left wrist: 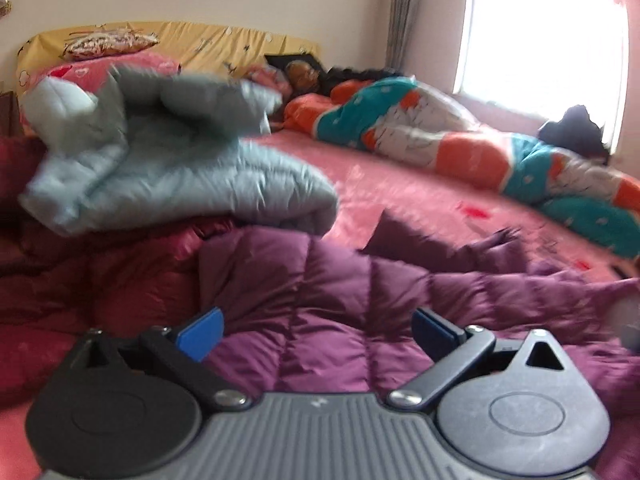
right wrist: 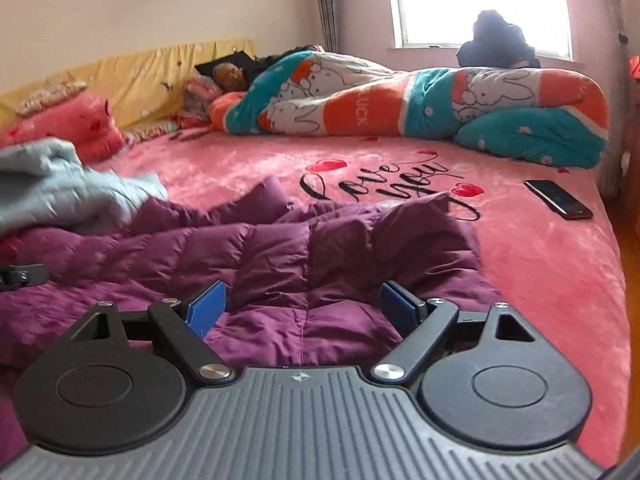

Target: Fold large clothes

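A purple quilted down coat (left wrist: 340,292) (right wrist: 272,256) lies spread on the pink bed, close in front of both grippers. My left gripper (left wrist: 316,334) hovers just over it, open, blue pads wide apart with nothing between them. My right gripper (right wrist: 304,310) is also open above the coat's near part. A light grey-blue padded coat (left wrist: 160,160) (right wrist: 60,188) lies bunched to the left, resting on a dark red garment (left wrist: 80,280). A piece of the left gripper (right wrist: 22,276) shows at the left edge of the right wrist view.
The pink bedspread (right wrist: 520,280) with "Love you" lettering stretches to the right. A black phone (right wrist: 558,199) lies near its right edge. A rolled orange, teal and white quilt (right wrist: 420,104) lies along the far side below the window. Pink pillows (right wrist: 68,124) lean on the yellow headboard (left wrist: 224,46).
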Motion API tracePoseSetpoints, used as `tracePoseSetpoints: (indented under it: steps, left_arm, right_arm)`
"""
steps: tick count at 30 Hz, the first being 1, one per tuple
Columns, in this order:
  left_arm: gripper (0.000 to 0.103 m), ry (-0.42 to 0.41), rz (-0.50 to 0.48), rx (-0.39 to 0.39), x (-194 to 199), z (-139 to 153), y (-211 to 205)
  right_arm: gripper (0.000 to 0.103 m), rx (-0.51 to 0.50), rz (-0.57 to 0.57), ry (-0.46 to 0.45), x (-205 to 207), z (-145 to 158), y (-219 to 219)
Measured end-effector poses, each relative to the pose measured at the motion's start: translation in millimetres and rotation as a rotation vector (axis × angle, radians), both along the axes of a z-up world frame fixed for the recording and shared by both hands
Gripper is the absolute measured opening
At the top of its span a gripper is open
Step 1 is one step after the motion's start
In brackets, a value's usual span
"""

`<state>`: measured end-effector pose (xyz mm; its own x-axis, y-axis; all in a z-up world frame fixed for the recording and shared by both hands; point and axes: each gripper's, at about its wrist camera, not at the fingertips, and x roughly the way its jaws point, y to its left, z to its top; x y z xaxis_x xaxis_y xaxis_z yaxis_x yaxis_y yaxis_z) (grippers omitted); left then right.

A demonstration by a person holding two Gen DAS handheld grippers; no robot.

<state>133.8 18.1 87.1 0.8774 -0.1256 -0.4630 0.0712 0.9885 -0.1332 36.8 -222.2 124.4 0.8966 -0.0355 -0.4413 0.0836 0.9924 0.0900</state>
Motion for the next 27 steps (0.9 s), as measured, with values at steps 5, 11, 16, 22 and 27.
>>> tracePoseSetpoints:
  steps: [5, 11, 16, 22, 27]
  left_arm:
    - [0.1, 0.012, -0.054, 0.003, -62.5, 23.4, 28.8]
    - [0.101, 0.047, -0.08, 0.038, -138.2, 31.4, 64.5]
    - [0.101, 0.079, -0.072, 0.034, -190.7, 33.8, 89.2]
    - [0.101, 0.112, -0.068, 0.006, -245.8, 35.5, 110.1]
    - [0.101, 0.162, -0.088, -0.016, -277.8, 30.9, 118.4]
  right_arm:
    - [0.103, -0.021, 0.039, -0.012, -61.9, 21.3, -9.2]
    - [0.103, -0.053, 0.068, 0.029, -154.0, 18.2, -28.1]
    - [0.103, -0.037, 0.049, 0.096, -208.2, 12.2, -50.5]
    - [0.103, 0.097, -0.039, 0.095, -262.3, 19.1, -74.7]
    - [0.103, 0.2, -0.098, 0.071, -278.3, 22.3, -72.1]
